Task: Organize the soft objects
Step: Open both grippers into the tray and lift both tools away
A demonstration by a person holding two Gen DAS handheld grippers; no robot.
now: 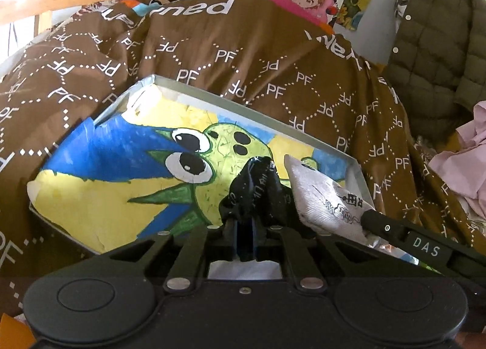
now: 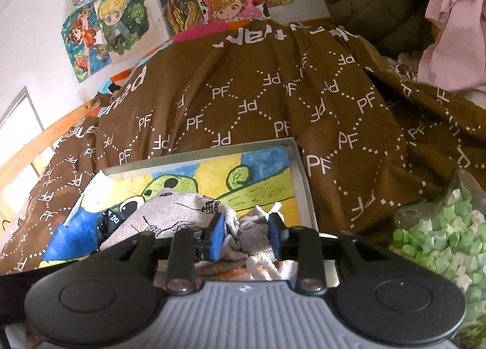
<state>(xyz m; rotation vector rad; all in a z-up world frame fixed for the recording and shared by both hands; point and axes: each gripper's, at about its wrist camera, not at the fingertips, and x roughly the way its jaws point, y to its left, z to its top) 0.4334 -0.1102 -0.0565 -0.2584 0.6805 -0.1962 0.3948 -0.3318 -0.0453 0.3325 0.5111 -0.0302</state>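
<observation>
A shallow silver box [image 1: 170, 85] lined with a painted frog picture lies on the brown bedspread. My left gripper [image 1: 244, 227] is shut on a black sock [image 1: 258, 188] and holds it over the box. A grey-white sock [image 1: 325, 197] lies at the box's right side, with the right gripper's finger [image 1: 391, 229] on it. In the right wrist view my right gripper [image 2: 246, 232] is open, its blue pads [image 2: 216, 235] on either side of the crumpled grey sock [image 2: 182, 210] in the box [image 2: 303, 179]. The black sock [image 2: 110, 221] shows at left.
The brown "PF" bedspread [image 1: 243, 54] covers the bed. An olive quilted jacket [image 1: 437, 39] and a pink garment [image 1: 458, 163] lie at right. A bag of green and white paper stars [image 2: 440, 236] sits right of the box. Posters hang on the wall [image 2: 118, 18].
</observation>
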